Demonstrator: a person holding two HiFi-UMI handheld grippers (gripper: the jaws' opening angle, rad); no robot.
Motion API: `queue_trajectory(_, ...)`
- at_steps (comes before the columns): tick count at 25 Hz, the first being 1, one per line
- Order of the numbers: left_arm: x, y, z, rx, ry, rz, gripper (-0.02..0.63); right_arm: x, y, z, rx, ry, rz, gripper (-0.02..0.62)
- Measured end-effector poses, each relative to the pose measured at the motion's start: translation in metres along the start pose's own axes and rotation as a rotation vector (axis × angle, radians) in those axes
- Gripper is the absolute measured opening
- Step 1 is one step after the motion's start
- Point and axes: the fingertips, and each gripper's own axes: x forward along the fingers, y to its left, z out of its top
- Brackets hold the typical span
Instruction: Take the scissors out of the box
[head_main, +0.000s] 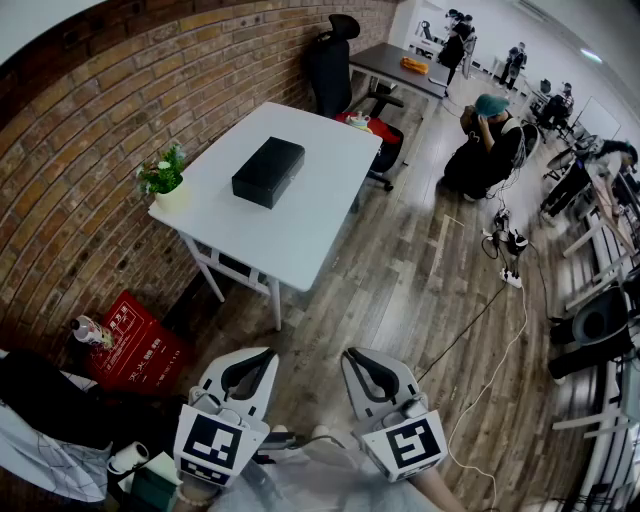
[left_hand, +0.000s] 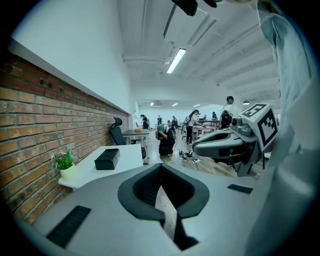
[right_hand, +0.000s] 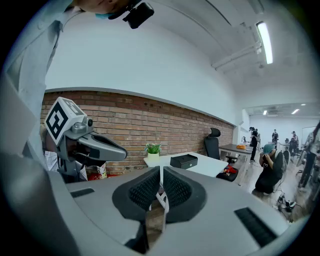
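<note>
A closed black box (head_main: 268, 171) lies on a white table (head_main: 310, 220) that stands well ahead of me against the brick wall. No scissors show in any view. My left gripper (head_main: 262, 358) and right gripper (head_main: 356, 358) are held side by side low in the head view, far short of the table, both shut and empty. In the left gripper view the box (left_hand: 107, 158) is small and distant beyond the closed jaws (left_hand: 161, 168). The right gripper view shows the box (right_hand: 184, 161) past its closed jaws (right_hand: 161, 172), with the left gripper (right_hand: 85, 145) beside.
A potted plant (head_main: 165, 183) stands at the table's left corner. A black office chair (head_main: 335, 60) and a grey desk (head_main: 400, 65) lie beyond. A red bag (head_main: 135, 340) sits by the wall. A crouching person (head_main: 487, 140) and floor cables (head_main: 505, 270) are to the right.
</note>
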Motion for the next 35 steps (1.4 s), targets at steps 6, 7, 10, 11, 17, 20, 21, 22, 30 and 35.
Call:
queue_trajectory(6, 0.0, -0.001, -0.003, -0.002, 0.006, 0.001, 0.017, -0.003, 0.004, -0.005, 0.011, 0.009, 0.0, 0.049)
queue_trajectory(7, 0.0, -0.001, -0.003, -0.002, 0.005, 0.002, 0.017, -0.004, 0.004, -0.006, 0.011, 0.011, 0.0, 0.049)
queue_trajectory(10, 0.0, -0.001, -0.004, 0.001, 0.004, 0.005, 0.017, -0.004, 0.004, -0.007, 0.017, 0.006, -0.002, 0.049)
queue_trajectory(11, 0.001, -0.001, -0.004, 0.002, 0.004, 0.005, 0.017, -0.004, 0.003, -0.008, 0.027, 0.008, -0.003, 0.049)
queue_trajectory(17, 0.002, -0.003, -0.002, 0.0, 0.006, 0.01, 0.017, -0.006, -0.003, -0.011, 0.051, 0.039, -0.013, 0.05)
queue_trajectory(20, 0.003, -0.005, 0.002, -0.001, -0.01, 0.015, 0.017, -0.008, -0.005, -0.016, 0.057, 0.071, -0.016, 0.049)
queue_trajectory(21, 0.003, -0.006, 0.004, 0.0, -0.017, 0.018, 0.017, -0.009, -0.006, -0.017, 0.058, 0.074, -0.015, 0.049)
queue_trajectory(22, 0.003, -0.006, 0.004, 0.001, -0.018, 0.021, 0.017, -0.01, -0.007, -0.017, 0.057, 0.073, -0.012, 0.05)
queue_trajectory(30, 0.005, -0.014, 0.008, 0.011, -0.012, 0.05, 0.017, -0.015, -0.016, -0.011, 0.046, 0.05, 0.005, 0.049)
queue_trajectory(35, 0.006, -0.02, 0.014, 0.015, -0.02, 0.086, 0.017, -0.02, -0.023, -0.007, 0.025, 0.013, 0.045, 0.049)
